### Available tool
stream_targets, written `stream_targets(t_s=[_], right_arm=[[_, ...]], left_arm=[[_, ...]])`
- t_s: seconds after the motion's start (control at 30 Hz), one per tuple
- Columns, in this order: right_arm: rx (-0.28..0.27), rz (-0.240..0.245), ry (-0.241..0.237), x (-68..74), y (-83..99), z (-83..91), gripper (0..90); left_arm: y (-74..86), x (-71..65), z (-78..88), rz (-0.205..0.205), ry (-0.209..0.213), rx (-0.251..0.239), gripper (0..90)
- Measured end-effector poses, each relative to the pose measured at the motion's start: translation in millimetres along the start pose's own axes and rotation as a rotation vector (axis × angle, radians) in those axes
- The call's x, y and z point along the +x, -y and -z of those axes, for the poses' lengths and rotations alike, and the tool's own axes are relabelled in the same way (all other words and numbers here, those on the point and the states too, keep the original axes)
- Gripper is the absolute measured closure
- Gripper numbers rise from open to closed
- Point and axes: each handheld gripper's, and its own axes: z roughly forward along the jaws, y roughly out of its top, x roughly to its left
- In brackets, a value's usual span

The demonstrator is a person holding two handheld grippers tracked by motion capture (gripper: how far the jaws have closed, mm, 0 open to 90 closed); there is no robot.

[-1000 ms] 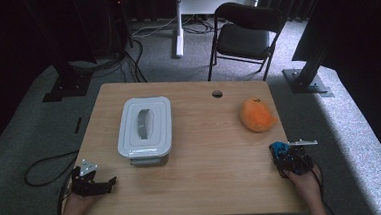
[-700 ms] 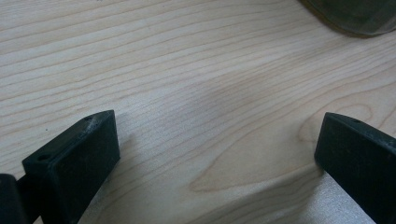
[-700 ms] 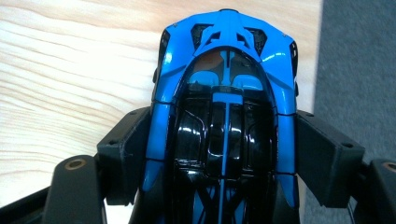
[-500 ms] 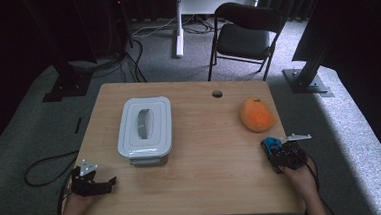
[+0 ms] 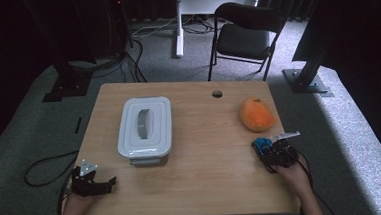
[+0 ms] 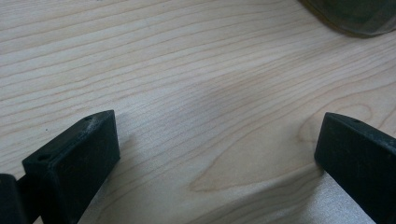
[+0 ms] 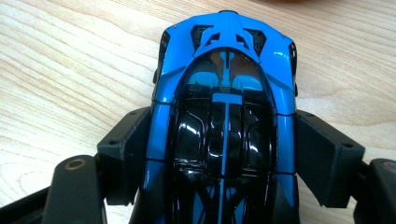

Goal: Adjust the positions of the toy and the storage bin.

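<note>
One blue toy car (image 7: 224, 116) sits clamped between the two black jaws of the right gripper (image 7: 224, 154), the pads pressing flat against its sides just behind the front wheels, with its glossy black roof and blue centre stripe running straight up the right gripper view and its nose pointing away from the hand. Pale wood grain of the table (image 7: 60, 65) lies under and around the car. From the high view, the car (image 5: 262, 144) shows as a small blue patch at the front of the right gripper (image 5: 274, 152), near the table's right edge on the person's side, with the right hand (image 5: 294, 174) behind it and a grey plate sticking out on top. Just beyond the car, close to it but apart, lies an orange plush toy (image 5: 257, 115). Farther left, about mid-table, stands a grey-white lidded plastic box (image 5: 145, 126) with a handle recess in its lid, and a small round hole (image 5: 217, 93) marks the tabletop near the far edge. At the near left corner the left gripper (image 5: 94, 182) rests low over the wood, held by the left hand (image 5: 74, 207); its jaws are spread wide with nothing but bare table (image 6: 196, 107) between them in the left gripper view. Beyond the table stands a black chair (image 5: 244, 34) on grey carpet.
</note>
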Motion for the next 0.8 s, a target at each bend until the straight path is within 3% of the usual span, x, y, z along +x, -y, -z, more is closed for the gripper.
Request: stream_targets(t_s=[0.6,0.67,0.73,0.8], right_arm=[[-0.003,0.001,-0.019,-2.4,12.9,-8.2,24.7],[0.012,0.006,-0.030,-3.1,12.9,-8.1,21.4],[0.023,0.029,-0.060,-2.6,13.8,-7.7,12.6],[0.012,0.028,-0.066,-3.0,13.6,-5.4,12.7]], left_arm=[[0.3,-0.4,0.3,0.002,-0.001,0.000,0.3],[0.4,-0.6,0.3,0.002,0.000,-0.001,0.3],[0.3,-0.9,0.5,0.005,-0.003,0.001,0.3],[0.7,-1.8,0.9,0.003,0.001,0.001,0.3]])
